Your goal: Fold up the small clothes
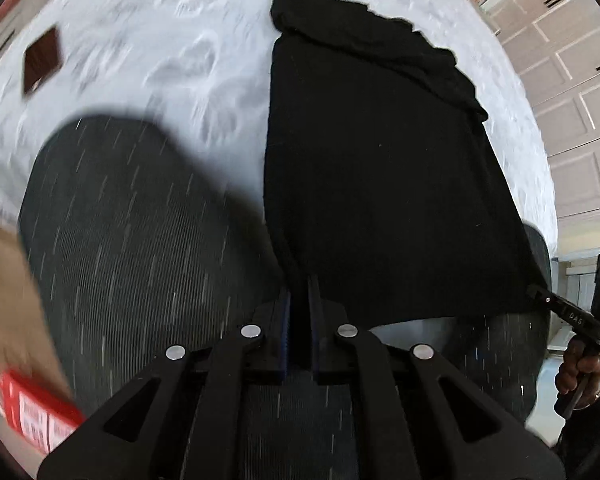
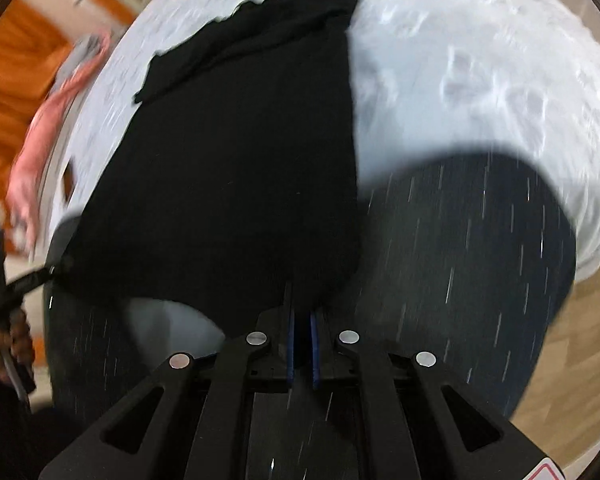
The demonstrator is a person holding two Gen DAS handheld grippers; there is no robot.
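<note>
Black cloth, a small garment (image 1: 376, 168), stretched across the white textured bedspread (image 1: 152, 52), its far end bunched in folds toward twelve o'clock and its near edge lifted off the bed. In the left wrist view, the left gripper (image 1: 300, 300) had its blue-padded fingers almost together, pinching the garment's near left corner. At four o'clock in that view the right gripper (image 1: 540, 293) gripped the other near corner, a hand (image 1: 580, 372) around its handle. The right wrist view showed the same from the other side: the right gripper's pads nearly closed on the cloth at the near edge, and the left gripper (image 2: 56, 269) at eight o'clock pinching its corner. Dark pinstriped trouser legs (image 1: 140, 248) filled the lower part of both views. A dark square object (image 1: 42, 60) lay on the bedspread at ten o'clock, well apart from the garment. Pink fabric (image 2: 60, 120) showed blurred at nine o'clock in the right view.
</note>
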